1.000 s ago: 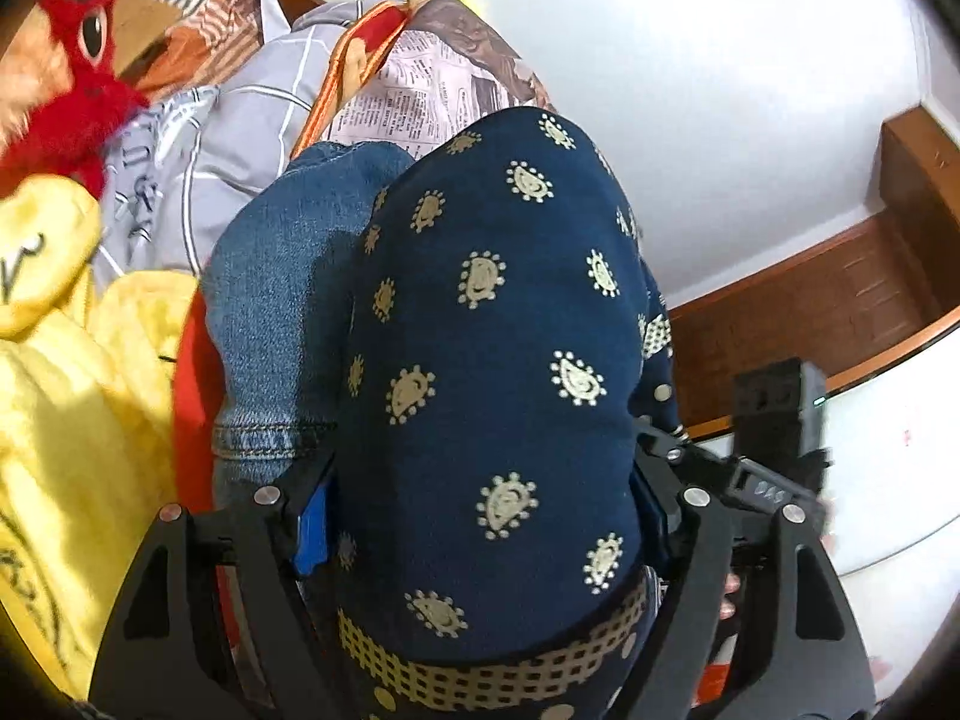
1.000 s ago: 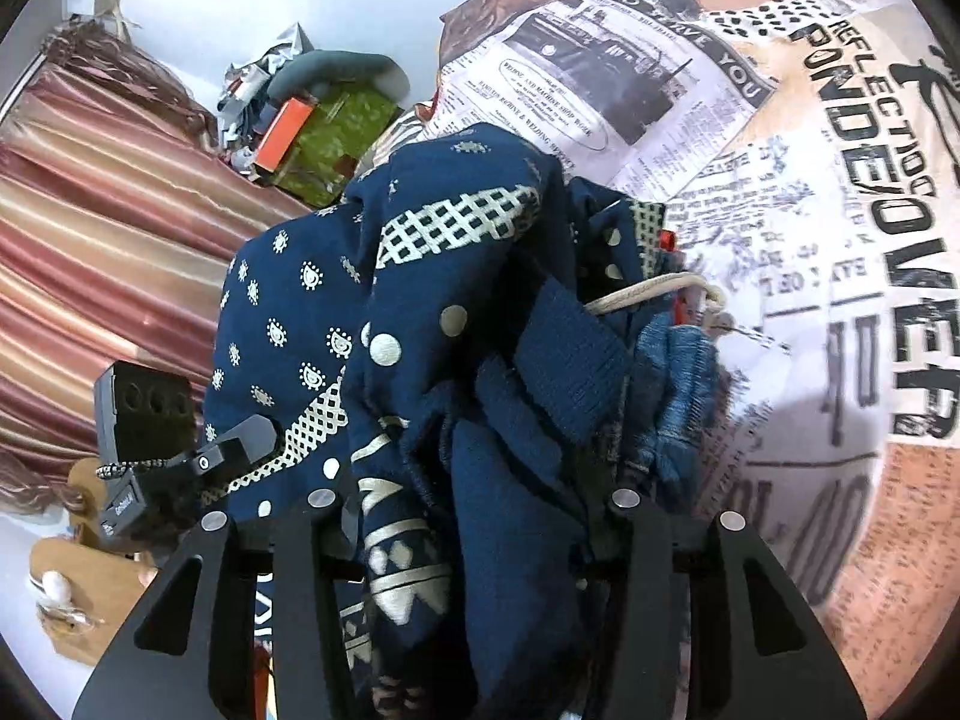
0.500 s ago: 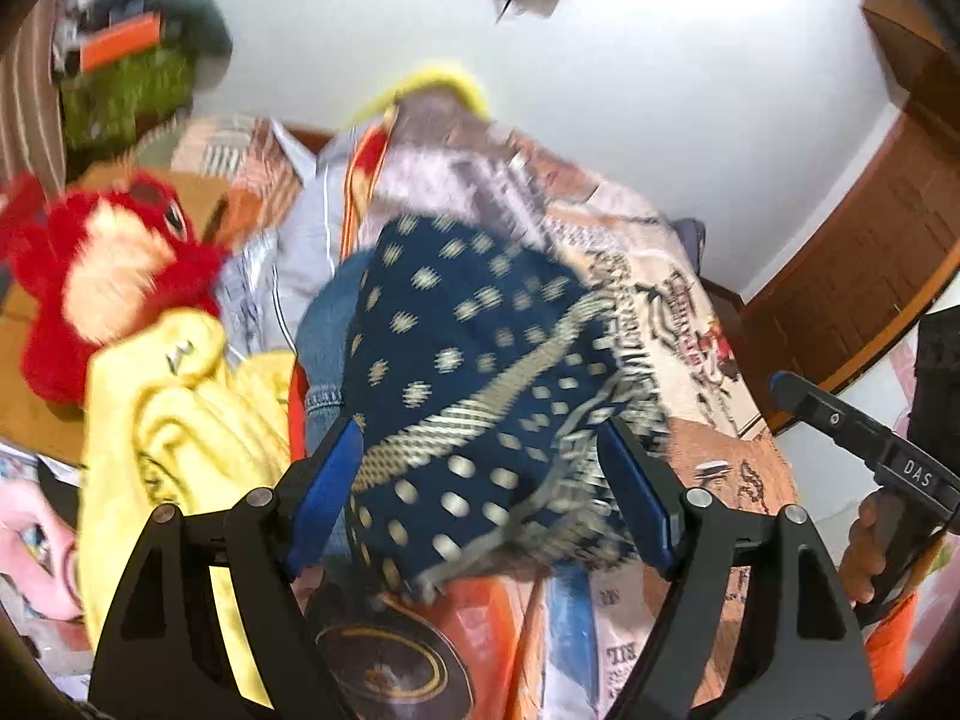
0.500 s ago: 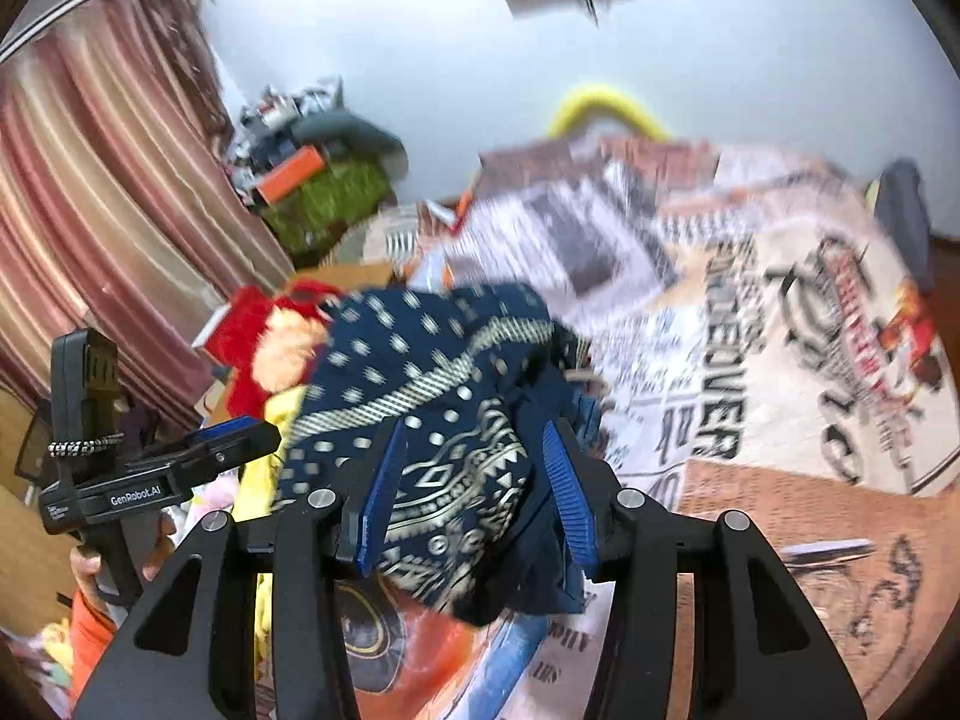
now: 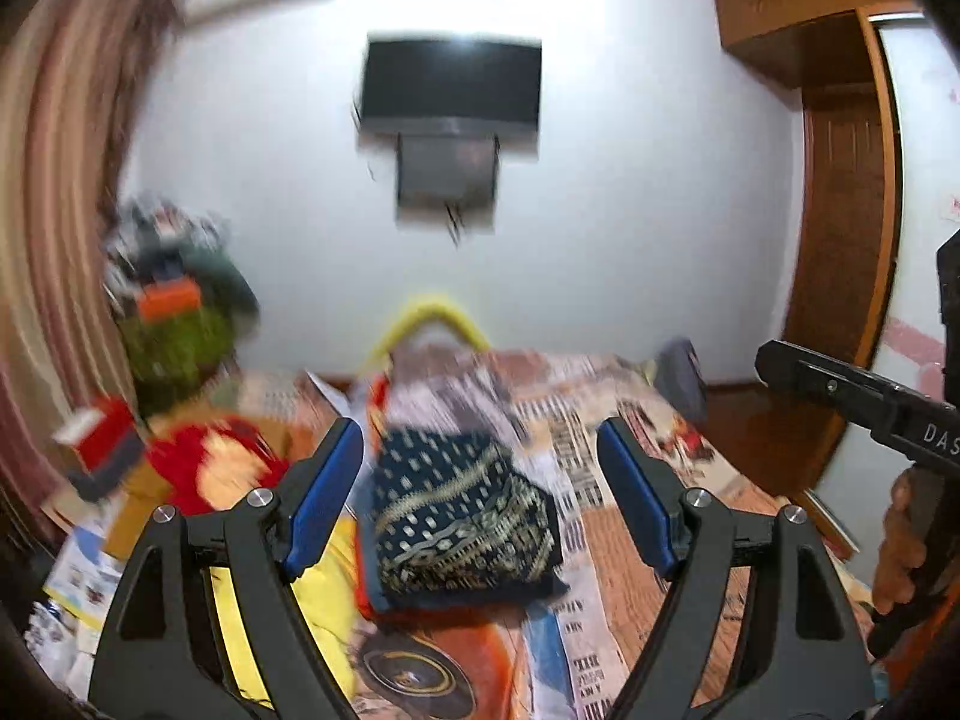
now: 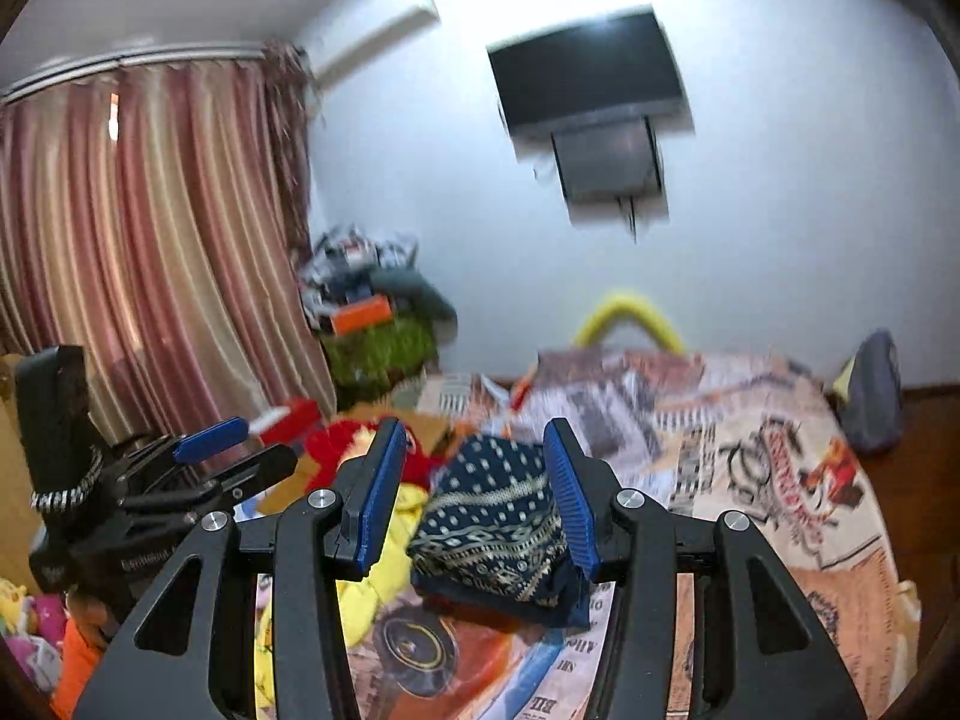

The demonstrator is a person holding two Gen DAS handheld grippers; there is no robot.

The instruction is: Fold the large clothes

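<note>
A folded navy garment with a cream pattern [image 5: 462, 516] lies on a pile of clothes on the bed; it also shows in the right wrist view [image 6: 498, 522]. My left gripper [image 5: 480, 480] is open and empty, held back from the garment with its blue pads wide apart. My right gripper [image 6: 474, 480] is open and empty, also drawn back from the garment. The right gripper shows at the right edge of the left wrist view [image 5: 864, 402], and the left gripper at the left of the right wrist view [image 6: 210, 450].
The bed has a newspaper-print cover [image 6: 750, 450]. A yellow cloth [image 5: 336, 546] and a red plush toy [image 5: 204, 468] lie left of the garment. Striped curtains [image 6: 150, 240] hang at the left, a cluttered stand [image 6: 378, 324] sits by the wall, and a wooden wardrobe [image 5: 840, 240] stands right.
Both grippers let go of the navy garment and pulled back and up. The garment now rests on the pile, farther away and smaller in both views.
</note>
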